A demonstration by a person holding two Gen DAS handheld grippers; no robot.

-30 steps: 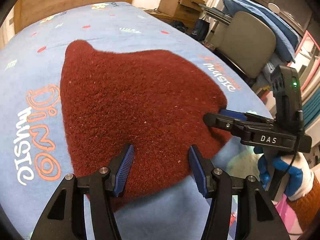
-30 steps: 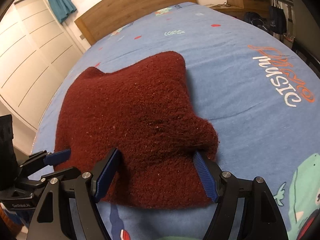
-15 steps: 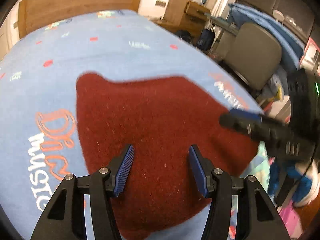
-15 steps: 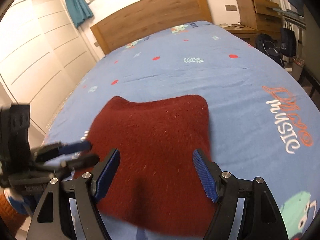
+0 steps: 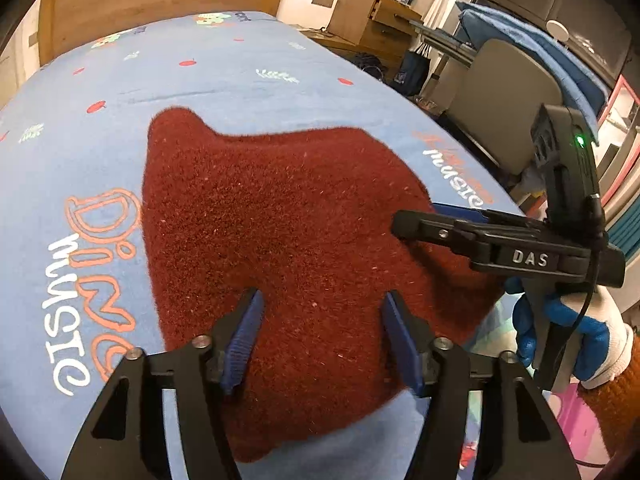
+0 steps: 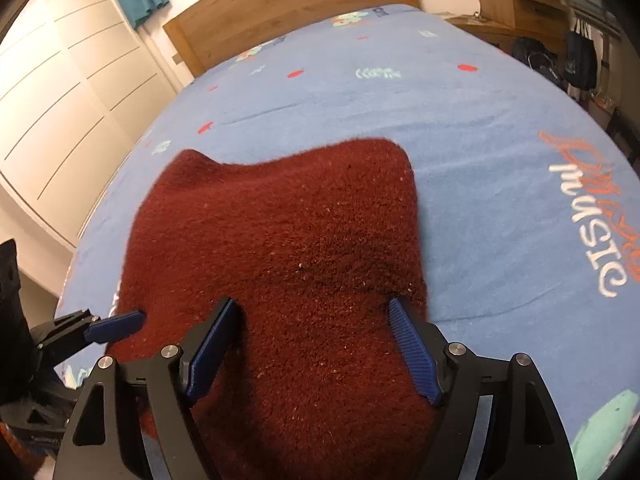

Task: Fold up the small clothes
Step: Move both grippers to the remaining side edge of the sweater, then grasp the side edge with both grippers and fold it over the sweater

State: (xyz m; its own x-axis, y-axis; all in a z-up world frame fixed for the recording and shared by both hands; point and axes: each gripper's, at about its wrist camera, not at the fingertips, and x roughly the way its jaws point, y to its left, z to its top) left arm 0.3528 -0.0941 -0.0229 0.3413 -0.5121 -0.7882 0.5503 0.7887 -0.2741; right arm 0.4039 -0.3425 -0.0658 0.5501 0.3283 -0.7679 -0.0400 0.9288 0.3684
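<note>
1. While the dark red knitted garment (image 5: pixel 288 248) lies spread flat on the blue printed bedsheet (image 5: pixel 224 80), both grippers hang above its near edge.
2. Left gripper (image 5: pixel 320 336): its fingers are spreading at this moment, wider than a second ago, and nothing is pinched between them; the cloth shows flat beneath the blue pads (image 5: pixel 244 340).
3. Right gripper (image 6: pixel 312 344): its fingers are likewise easing apart, released, with the garment (image 6: pixel 280 248) lying beneath and not clamped.
4. Compared with a second ago, the bunched lump at the garment's right near corner has flattened, and more of the sheet and the wooden headboard (image 6: pixel 280 12) is in sight.
5. A gloved hand (image 5: pixel 576 332) holds the right gripper's handle, seen from the left wrist.
</note>
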